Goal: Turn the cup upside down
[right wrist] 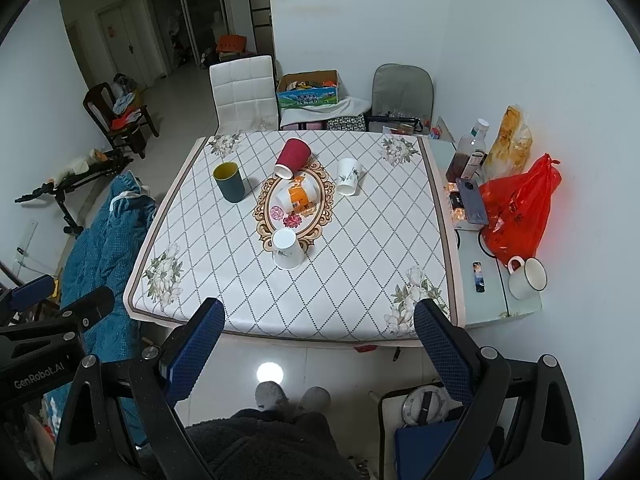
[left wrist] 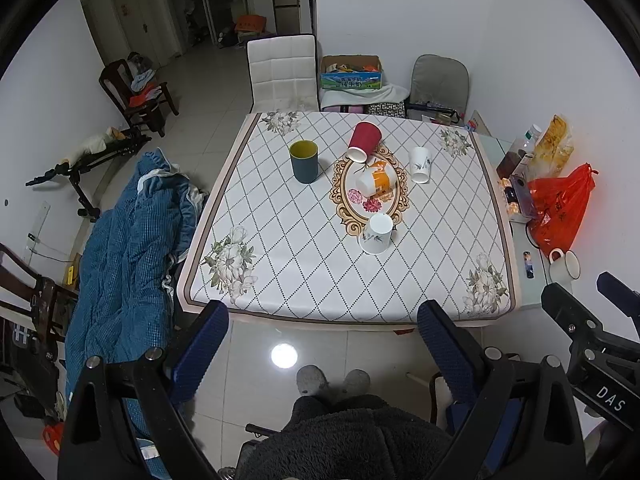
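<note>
Several cups stand on the square patterned table [left wrist: 280,264] [right wrist: 352,280]. A dark teal cup [left wrist: 304,161] [right wrist: 228,181] stands upright with its mouth up. A red paper cup [left wrist: 363,140] [right wrist: 293,158] leans tilted, mouth down, on an orange and white cup [left wrist: 376,181] [right wrist: 295,197] lying on its side. A white cup [left wrist: 420,164] [right wrist: 348,176] stands at the right. Another white cup [left wrist: 376,234] [right wrist: 286,249] stands nearest, wide end down. My left gripper [left wrist: 322,330] and right gripper [right wrist: 320,330] are open and empty, held before the table's near edge.
A white chair [left wrist: 282,74] and a grey chair [left wrist: 439,80] stand behind the table. A side shelf at the right holds a red bag [right wrist: 516,208], a bottle, a phone and a white mug [right wrist: 526,278]. A blue quilt [left wrist: 124,248] lies at the left.
</note>
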`<state>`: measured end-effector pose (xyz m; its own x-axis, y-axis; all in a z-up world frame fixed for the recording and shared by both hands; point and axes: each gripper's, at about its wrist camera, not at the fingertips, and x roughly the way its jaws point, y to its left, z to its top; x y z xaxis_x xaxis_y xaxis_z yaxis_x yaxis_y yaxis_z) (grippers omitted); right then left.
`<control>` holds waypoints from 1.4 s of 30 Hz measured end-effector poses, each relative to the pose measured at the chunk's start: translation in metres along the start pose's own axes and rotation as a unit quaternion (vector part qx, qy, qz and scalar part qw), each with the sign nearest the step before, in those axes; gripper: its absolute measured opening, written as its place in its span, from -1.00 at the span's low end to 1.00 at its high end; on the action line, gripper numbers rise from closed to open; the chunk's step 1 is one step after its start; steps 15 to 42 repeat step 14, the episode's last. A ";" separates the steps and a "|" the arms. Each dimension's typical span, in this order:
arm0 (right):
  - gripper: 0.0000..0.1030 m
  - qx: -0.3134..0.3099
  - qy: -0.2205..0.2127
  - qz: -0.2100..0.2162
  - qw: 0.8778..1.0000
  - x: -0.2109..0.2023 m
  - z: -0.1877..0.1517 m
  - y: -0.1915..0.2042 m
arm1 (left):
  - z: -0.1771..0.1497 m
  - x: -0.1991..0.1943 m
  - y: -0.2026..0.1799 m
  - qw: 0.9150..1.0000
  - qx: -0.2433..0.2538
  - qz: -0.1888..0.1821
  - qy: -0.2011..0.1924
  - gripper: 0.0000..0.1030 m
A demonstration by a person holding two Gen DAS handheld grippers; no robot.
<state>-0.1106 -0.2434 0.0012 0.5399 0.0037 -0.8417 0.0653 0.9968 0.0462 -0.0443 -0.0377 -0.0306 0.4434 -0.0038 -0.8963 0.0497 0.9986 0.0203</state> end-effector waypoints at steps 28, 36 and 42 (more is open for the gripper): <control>0.89 -0.011 0.008 0.008 1.000 0.006 -0.002 -0.003 | -0.004 -0.006 -0.005 1.000 -0.002 0.005 0.008 0.88; 0.89 -0.011 0.008 0.008 1.000 0.006 -0.002 -0.003 | -0.004 -0.006 -0.005 1.000 -0.002 0.005 0.008 0.88; 0.89 -0.011 0.008 0.008 1.000 0.006 -0.002 -0.003 | -0.004 -0.006 -0.005 1.000 -0.002 0.005 0.008 0.88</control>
